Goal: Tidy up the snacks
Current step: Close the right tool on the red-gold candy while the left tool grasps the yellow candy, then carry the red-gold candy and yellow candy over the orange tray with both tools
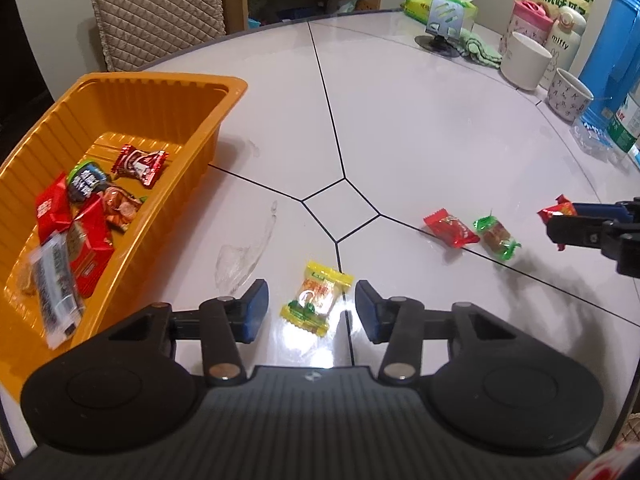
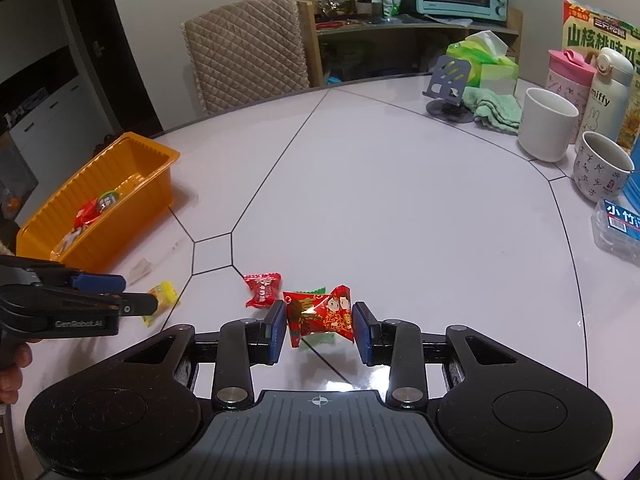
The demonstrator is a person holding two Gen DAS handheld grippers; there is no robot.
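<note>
My left gripper (image 1: 311, 308) is open, its fingers on either side of a yellow-wrapped candy (image 1: 316, 302) that lies on the white table. An orange ribbed tray (image 1: 224, 92) holding several wrapped snacks stands at the left. A red candy (image 1: 451, 229) and a green-wrapped candy (image 1: 497, 237) lie to the right. My right gripper (image 2: 320, 328) is shut on a red wedding candy (image 2: 320, 314), held just above the table. Another red candy (image 2: 262, 289) lies beyond it, and the green one is mostly hidden behind the held candy. The left gripper (image 2: 132, 294) shows over the yellow candy (image 2: 160, 302).
At the right table edge stand a white mug (image 2: 546, 124), a patterned cup (image 2: 600, 168), a miffy bottle (image 2: 606, 88), a pink bottle, a snack box, a blue jug (image 1: 612, 40), tissues (image 2: 486, 62), a green cloth and a phone stand (image 2: 448, 80). A quilted chair (image 2: 244, 48) stands behind the table.
</note>
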